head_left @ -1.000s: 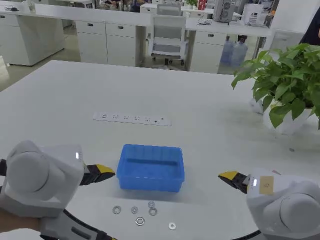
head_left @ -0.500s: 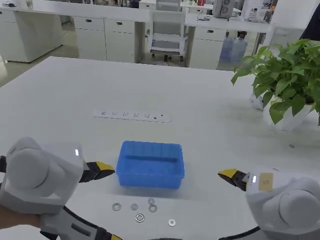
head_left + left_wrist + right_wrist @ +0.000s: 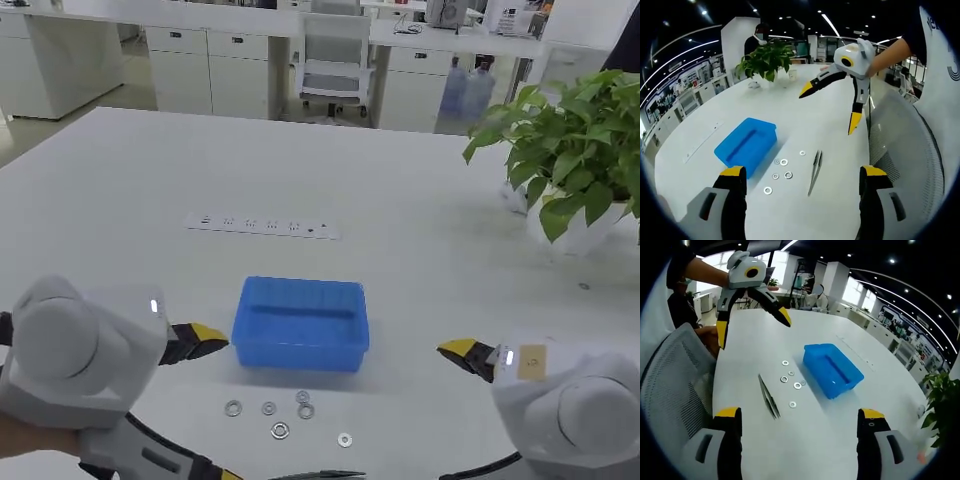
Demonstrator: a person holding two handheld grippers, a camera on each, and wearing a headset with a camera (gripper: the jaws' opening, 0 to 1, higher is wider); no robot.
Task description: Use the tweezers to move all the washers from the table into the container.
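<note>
Opening step, nothing picked up yet. Your left gripper (image 3: 753, 330) and right gripper (image 3: 828, 112) hang empty, jaws spread wide. The tweezers (image 3: 769, 396) lie flat on the table (image 3: 420, 270), beside the washers (image 3: 280, 415) near the blue container (image 3: 300, 355). Next move, likely: bring one gripper down onto the tweezers and close on them.

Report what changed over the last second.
Nothing was taken hold of or let go. The head camera tipped slightly, so the whole picture slid up; the things did not move. The left gripper and right gripper stay open and empty beside the blue container. The washers keep their cluster, and the tweezers lie untouched.
</note>
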